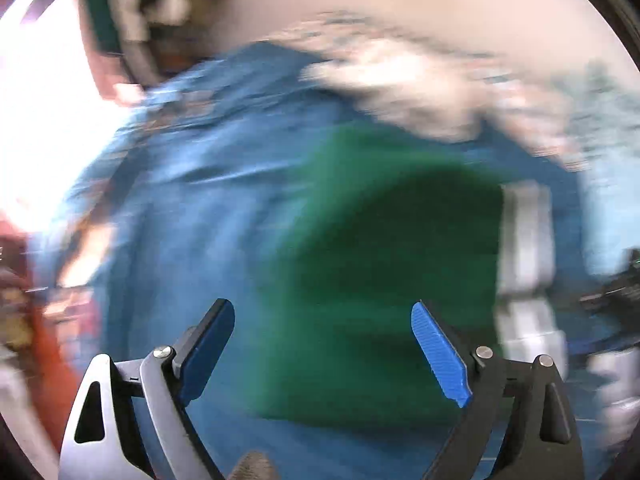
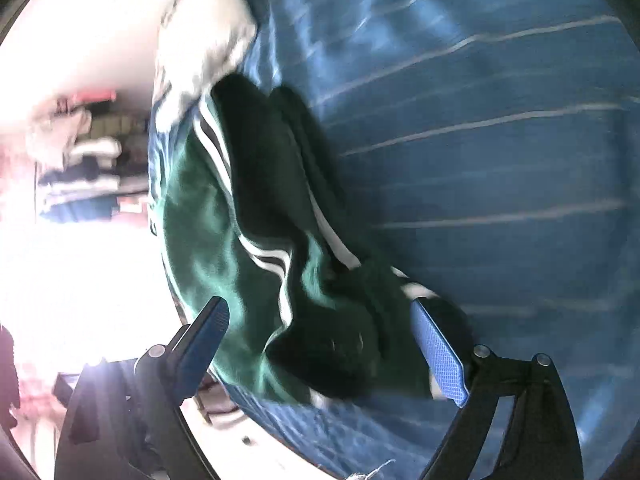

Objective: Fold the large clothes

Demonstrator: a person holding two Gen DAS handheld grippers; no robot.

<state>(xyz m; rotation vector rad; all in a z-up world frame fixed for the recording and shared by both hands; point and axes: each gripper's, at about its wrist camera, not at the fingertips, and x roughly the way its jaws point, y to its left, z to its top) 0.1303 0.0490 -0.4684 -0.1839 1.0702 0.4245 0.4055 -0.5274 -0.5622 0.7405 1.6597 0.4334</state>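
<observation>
both grippers were spread wide and held nothing — the left gripper (image 1: pixel 323 354) and the right gripper (image 2: pixel 328 354) hovered over the green garment (image 2: pixel 224 264), which lay crumpled on the blue striped bed sheet (image 2: pixel 500 160), probably to pick fresh corners.

My jacket (image 2: pixel 256 264) lies crumpled on the bedsheet (image 2: pixel 500 160), near its edge, with the pillow (image 2: pixel 208 44) on the sheet just behind it.

Your left black two-finger gripper with blue pads (image 1: pixel 322 348) gapes wide; your matching right gripper (image 2: pixel 320 350) gapes wide too.
</observation>
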